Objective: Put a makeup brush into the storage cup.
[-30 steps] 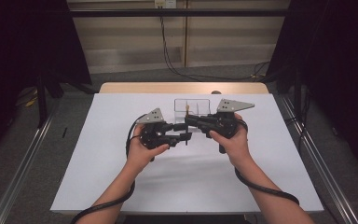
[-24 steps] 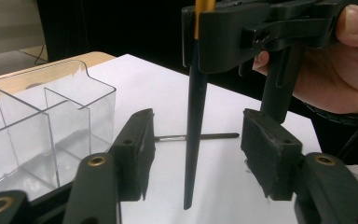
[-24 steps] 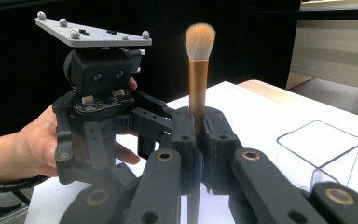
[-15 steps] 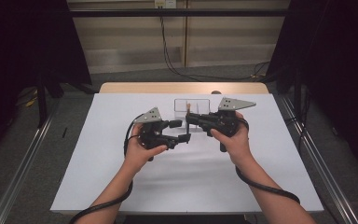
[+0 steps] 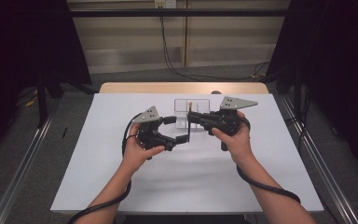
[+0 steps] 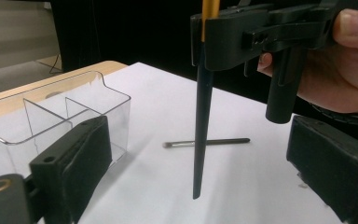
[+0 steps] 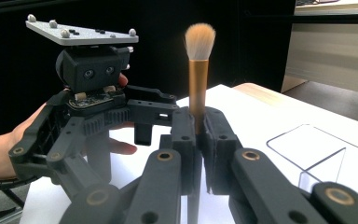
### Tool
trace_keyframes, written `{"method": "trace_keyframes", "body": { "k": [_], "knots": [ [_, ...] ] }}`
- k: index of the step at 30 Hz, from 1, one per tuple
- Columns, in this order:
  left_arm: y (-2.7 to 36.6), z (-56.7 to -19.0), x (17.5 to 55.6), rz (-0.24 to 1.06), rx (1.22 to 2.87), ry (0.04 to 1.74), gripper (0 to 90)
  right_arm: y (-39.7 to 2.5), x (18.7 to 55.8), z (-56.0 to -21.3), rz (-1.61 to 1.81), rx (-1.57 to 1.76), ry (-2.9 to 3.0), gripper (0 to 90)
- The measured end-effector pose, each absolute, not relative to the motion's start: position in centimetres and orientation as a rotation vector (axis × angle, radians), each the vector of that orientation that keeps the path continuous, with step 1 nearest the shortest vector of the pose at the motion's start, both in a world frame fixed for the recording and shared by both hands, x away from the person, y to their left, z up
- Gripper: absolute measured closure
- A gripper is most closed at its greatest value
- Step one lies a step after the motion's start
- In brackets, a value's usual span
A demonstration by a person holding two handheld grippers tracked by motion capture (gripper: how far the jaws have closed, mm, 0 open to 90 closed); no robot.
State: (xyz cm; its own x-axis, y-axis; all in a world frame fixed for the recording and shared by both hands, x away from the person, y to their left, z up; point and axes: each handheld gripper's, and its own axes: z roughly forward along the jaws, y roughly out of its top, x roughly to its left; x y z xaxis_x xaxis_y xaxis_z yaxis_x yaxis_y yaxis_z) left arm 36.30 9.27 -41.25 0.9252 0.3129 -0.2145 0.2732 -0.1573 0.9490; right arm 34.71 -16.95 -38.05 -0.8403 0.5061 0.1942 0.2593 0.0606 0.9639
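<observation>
The right gripper point(image 5: 192, 119) clamps a makeup brush point(image 7: 198, 70) upright between its jaws, the tan bristles on top and the gold ferrule just above the jaws; the black handle hangs down with its tip above the white table point(image 5: 121, 186). The left gripper point(image 5: 181, 130) stands wide apart, jaws on either side of that handle without touching it. A clear divided organizer point(image 6: 56, 109) sits just beside, and a thin small brush point(image 6: 207, 142) lies flat on the table beyond the handle
</observation>
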Motion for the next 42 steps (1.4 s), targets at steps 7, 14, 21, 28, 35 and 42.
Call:
{"method": "trace_keyframes", "body": {
  "k": [7,14,21,28,35,42],
  "knots": [
    [9.8,-41.4,36.6,0.018,1.737,0.456,1.3,-17.2,35.1,-37.8,1.868,0.786,2.122,84.3],
    [10.6,-41.2,36.4,0.02,1.742,0.427,0.0,-17.3,35.4,-37.6,1.859,0.785,2.117,84.3],
    [11.5,-41.2,36.2,0.046,1.756,0.424,0.0,-17.5,35.8,-37.4,1.854,0.786,2.108,84.3],
    [12.5,-41.4,36.1,0.063,1.75,0.425,0.0,-17.9,36.0,-37.1,1.845,0.788,2.096,84.3],
    [13.3,-41.4,35.8,0.075,1.75,0.414,0.0,-18.3,36.2,-37.0,1.849,0.799,2.081,84.3],
    [14.3,-41.5,35.6,0.089,1.754,0.419,0.0,-18.5,36.3,-36.9,1.84,0.805,2.078,84.3]
  ]
}}
